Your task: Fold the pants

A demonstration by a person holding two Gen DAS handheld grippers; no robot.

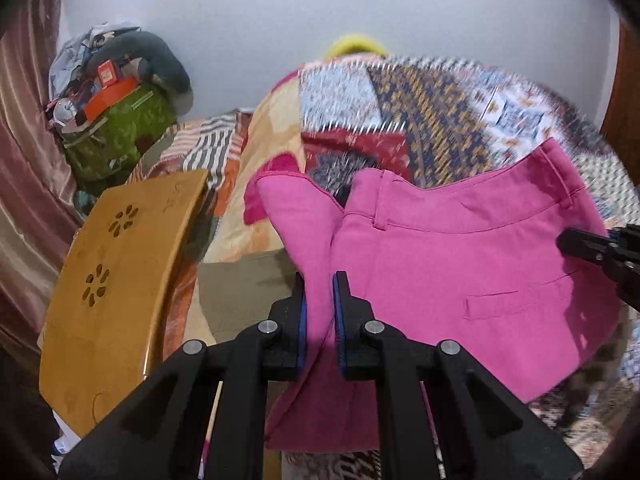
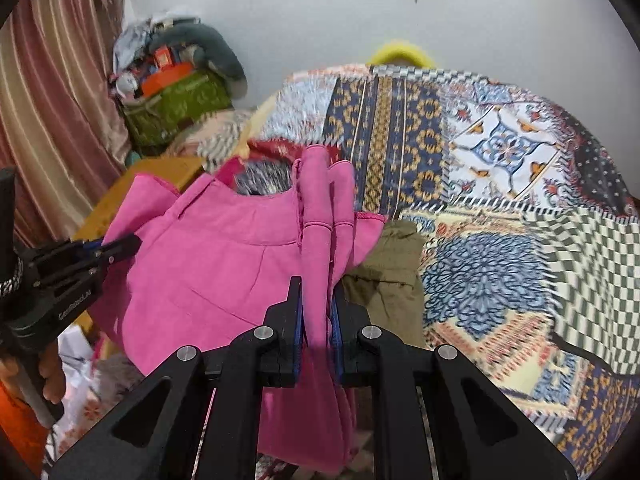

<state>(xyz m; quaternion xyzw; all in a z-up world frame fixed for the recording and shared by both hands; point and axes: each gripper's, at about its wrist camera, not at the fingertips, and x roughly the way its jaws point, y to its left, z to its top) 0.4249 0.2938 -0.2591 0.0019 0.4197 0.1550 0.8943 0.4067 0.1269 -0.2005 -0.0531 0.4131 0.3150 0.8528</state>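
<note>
The pink pants [image 1: 460,272] hang in the air above the bed, stretched between both grippers, waistband and back pocket toward the left wrist camera. My left gripper [image 1: 320,284] is shut on a bunched edge of the pants. My right gripper [image 2: 316,292] is shut on the other gathered end of the pants [image 2: 208,264]. The right gripper shows at the right edge of the left wrist view [image 1: 576,246]. The left gripper shows at the left of the right wrist view [image 2: 120,246], with the hand below it.
A patterned bedspread [image 2: 500,152] covers the bed. An olive garment [image 2: 392,272] lies on it under the pants. A wooden lap tray [image 1: 120,280] sits at the left. A green bag with clutter [image 1: 116,136] and a curtain [image 1: 24,160] stand behind.
</note>
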